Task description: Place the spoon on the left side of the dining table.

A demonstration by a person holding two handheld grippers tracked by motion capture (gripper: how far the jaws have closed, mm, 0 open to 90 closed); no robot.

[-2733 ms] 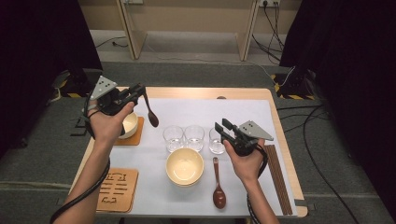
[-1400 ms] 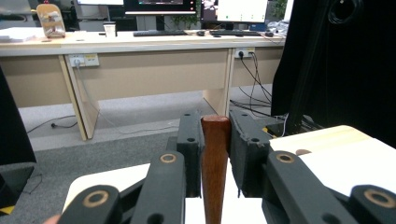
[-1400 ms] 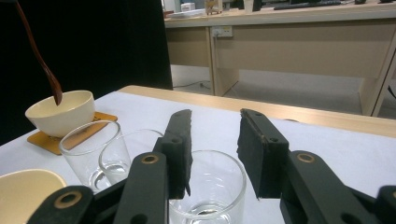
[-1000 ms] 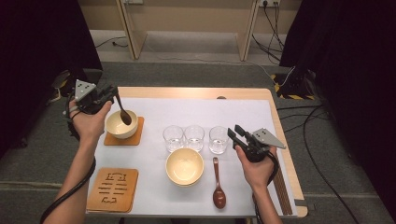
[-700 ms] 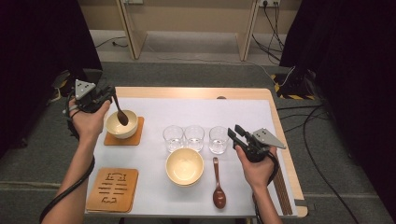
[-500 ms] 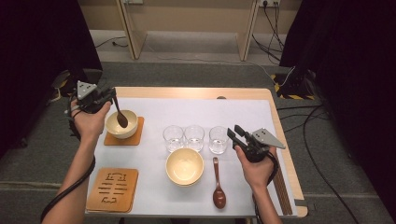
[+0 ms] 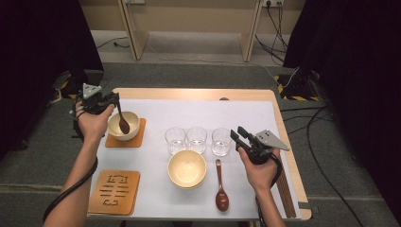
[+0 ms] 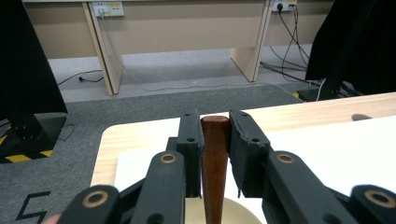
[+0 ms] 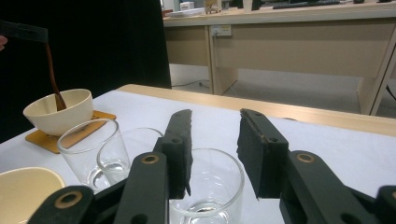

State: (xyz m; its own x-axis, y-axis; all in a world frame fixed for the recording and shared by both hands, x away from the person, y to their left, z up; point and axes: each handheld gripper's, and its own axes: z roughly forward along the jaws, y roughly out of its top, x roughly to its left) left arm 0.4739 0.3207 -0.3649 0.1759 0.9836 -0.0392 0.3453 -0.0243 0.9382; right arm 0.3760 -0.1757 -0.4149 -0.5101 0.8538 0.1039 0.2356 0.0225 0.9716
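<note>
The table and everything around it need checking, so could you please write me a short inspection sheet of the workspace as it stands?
Surface: wooden table under a white sheet.
Job's things: dark wooden spoon with its bowl end down inside the cream bowl, which sits on an orange coaster.
Clutter: three glasses in a row; a second cream bowl; a second spoon lying flat; a carved coaster; dark chopsticks at the right edge.
Grippers: left gripper shut on the spoon handle; right gripper open, holding nothing, beside the rightmost glass.
Cables: one trails from each gripper; more lie on the floor.
Surroundings: grey carpet, a wooden desk, black curtains.
</note>
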